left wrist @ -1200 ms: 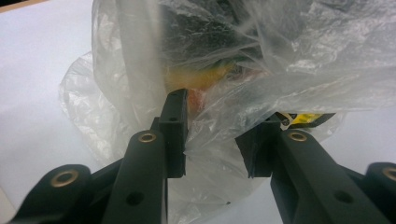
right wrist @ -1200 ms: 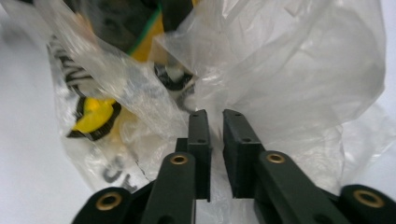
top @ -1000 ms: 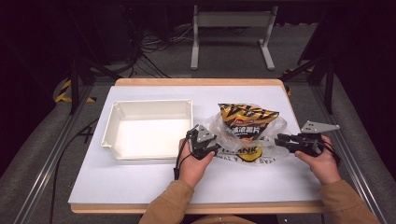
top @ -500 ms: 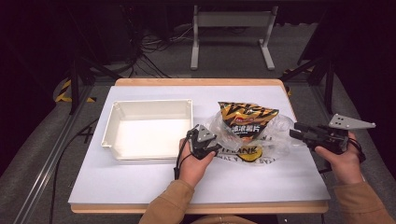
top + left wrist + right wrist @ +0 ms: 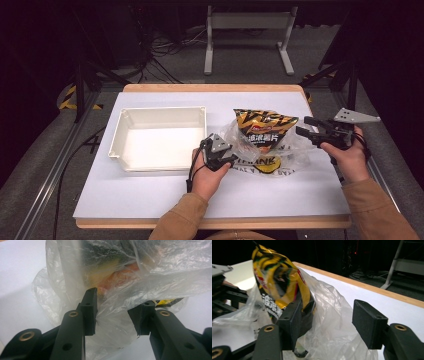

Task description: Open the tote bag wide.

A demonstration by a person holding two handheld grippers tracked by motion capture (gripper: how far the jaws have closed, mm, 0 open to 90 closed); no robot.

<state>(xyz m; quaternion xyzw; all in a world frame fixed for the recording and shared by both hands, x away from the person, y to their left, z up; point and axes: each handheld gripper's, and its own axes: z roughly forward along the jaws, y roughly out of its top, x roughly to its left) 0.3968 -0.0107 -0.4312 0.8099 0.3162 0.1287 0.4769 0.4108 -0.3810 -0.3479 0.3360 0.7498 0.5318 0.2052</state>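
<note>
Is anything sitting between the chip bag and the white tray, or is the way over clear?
Only the left gripper and its hand, at the plastic bag around the chip bag, stand toward the white tray. No other object lies between.

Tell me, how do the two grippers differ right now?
The left gripper pinches the clear plastic bag low at the table; the right gripper is raised beside the bag, jaws apart and just opening, with nothing pressed between them. Both point toward the snack packet.
</note>
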